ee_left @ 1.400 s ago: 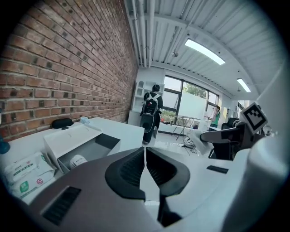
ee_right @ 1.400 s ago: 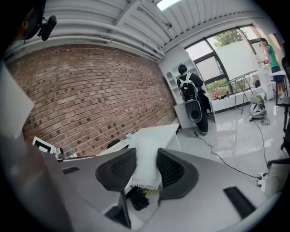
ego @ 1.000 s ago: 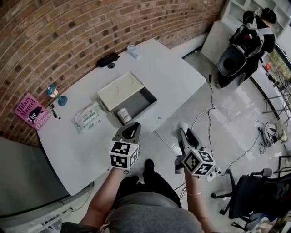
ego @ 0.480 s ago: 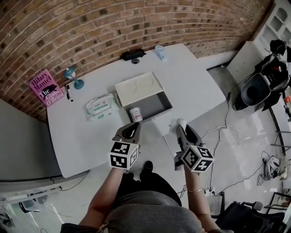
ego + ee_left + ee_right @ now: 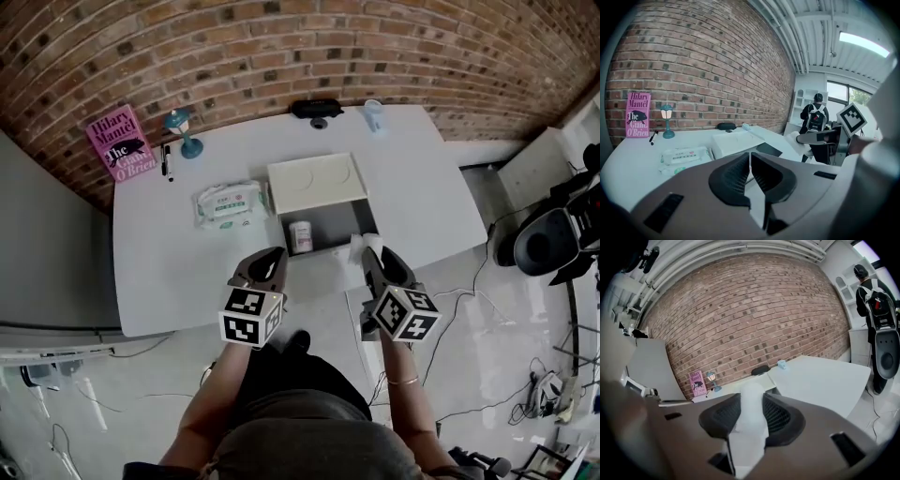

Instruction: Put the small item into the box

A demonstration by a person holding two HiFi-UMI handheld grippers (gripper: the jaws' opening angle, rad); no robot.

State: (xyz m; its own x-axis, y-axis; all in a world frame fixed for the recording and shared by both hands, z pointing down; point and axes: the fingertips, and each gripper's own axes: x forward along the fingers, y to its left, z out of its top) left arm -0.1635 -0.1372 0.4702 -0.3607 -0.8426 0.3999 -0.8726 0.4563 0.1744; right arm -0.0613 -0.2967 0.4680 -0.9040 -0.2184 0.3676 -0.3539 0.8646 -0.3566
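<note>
The left tongs are pinched together, low over the white bench, facing the open box.

Worktop against brick wall. Box at worktop centre, lid open behind it. Bottle in box, at near left corner. Wipes pack just left of box. Book at far left corner; lamp right of it, pen between them. Pouch at back edge behind box; cup right of pouch. Left gripper over near edge, before box's left side. Right gripper before box's right side, small item between jaws, at box's near right corner.
</note>
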